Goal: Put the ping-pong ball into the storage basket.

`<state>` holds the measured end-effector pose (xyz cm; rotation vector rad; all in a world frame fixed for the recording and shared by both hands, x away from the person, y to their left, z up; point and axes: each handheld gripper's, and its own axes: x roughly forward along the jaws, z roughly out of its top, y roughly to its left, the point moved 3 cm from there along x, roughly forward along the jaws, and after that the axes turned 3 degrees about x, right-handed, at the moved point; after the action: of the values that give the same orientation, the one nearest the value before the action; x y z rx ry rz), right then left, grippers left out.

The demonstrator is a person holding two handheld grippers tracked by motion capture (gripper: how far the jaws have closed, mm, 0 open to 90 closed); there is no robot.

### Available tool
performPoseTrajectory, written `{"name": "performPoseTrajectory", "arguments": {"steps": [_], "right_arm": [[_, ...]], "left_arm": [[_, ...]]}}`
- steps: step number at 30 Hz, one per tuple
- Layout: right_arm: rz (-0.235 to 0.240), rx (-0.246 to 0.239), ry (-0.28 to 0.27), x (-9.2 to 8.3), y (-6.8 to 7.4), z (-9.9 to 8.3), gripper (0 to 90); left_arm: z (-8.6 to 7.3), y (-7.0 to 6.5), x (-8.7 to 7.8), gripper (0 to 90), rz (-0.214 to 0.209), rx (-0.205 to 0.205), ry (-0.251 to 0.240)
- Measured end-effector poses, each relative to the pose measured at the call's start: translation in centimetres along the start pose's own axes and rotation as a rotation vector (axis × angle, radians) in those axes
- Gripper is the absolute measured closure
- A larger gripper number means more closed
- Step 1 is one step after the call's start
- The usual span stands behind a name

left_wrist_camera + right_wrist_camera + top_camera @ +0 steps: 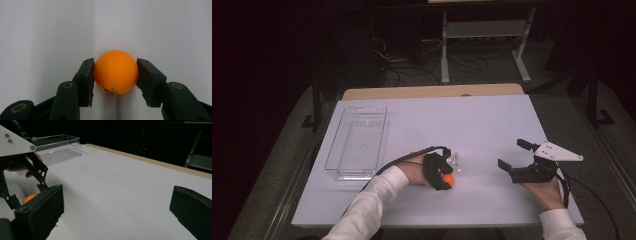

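An orange ball (448,178) (116,72) rests on the white table (477,125), near its front middle. My left gripper (445,181) (115,73) is shut on it, one black pad pressed against each side. Small dark print shows on the ball's lower face. My right gripper (513,154) (117,205) hovers over the table to the right, jaws wide open with nothing between them. In the right gripper view the left gripper (25,170) stands at the far left, and the ball (28,198) peeks out behind my own left jaw.
A clear, empty plastic box (357,145) (55,147) lies on the table's left side. A wooden edge (432,92) runs along the far side. Beyond it, in the dark, stand a white frame (484,35) and floor cables.
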<state>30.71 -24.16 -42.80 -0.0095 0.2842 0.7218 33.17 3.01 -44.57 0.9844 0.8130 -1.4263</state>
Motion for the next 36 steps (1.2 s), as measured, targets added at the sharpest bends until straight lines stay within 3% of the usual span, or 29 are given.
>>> {"name": "performPoseTrajectory", "arguments": {"steps": [12, 25, 36], "right_arm": [[0.0, 0.003, 0.006, 0.0, 0.0, 0.0, 0.0], [-0.001, 0.003, 0.007, 0.0, 0.0, 0.0, 0.0], [0.001, 0.009, 0.005, 0.0, 0.0, 0.0, 0.0]], "left_arm": [[0.0, 0.1, -0.6, 50.6, 0.019, 0.003, -0.001], [0.6, -0.1, -1.6, 50.6, 0.013, 0.011, -0.021], [0.7, -0.4, -3.5, 50.6, 0.03, 0.013, -0.036]]}}
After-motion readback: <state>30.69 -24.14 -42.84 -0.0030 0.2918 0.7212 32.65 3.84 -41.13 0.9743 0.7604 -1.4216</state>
